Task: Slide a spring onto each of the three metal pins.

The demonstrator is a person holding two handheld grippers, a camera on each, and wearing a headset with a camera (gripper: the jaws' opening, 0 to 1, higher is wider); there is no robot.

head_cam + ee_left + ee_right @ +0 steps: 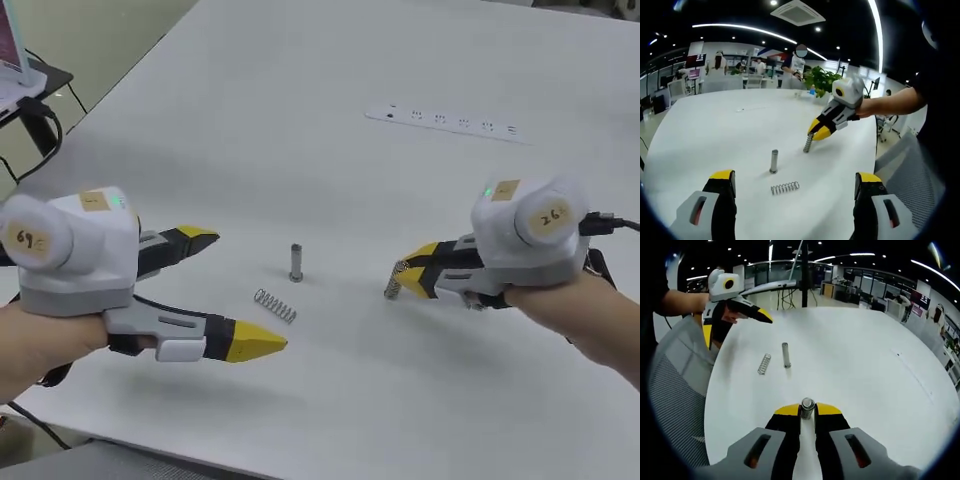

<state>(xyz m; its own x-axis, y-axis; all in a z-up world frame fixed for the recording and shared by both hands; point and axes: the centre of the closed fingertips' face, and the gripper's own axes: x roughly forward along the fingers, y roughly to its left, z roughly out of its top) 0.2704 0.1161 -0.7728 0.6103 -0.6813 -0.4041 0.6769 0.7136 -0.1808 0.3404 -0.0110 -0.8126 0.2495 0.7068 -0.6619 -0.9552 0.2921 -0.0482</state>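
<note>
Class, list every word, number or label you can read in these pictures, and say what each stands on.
"69": sticker on the left gripper.
"26": second sticker on the right gripper.
Marks on the power strip: too small to read.

The yellow-tipped right tool [408, 272] covers the upper end of the small coiled metal spring [393, 288] clamped in it; whether anything stands inside its coils cannot be told. The long white power strip [441, 121] far across the white surface [300, 100] is too small for its sockets to be made out.
</note>
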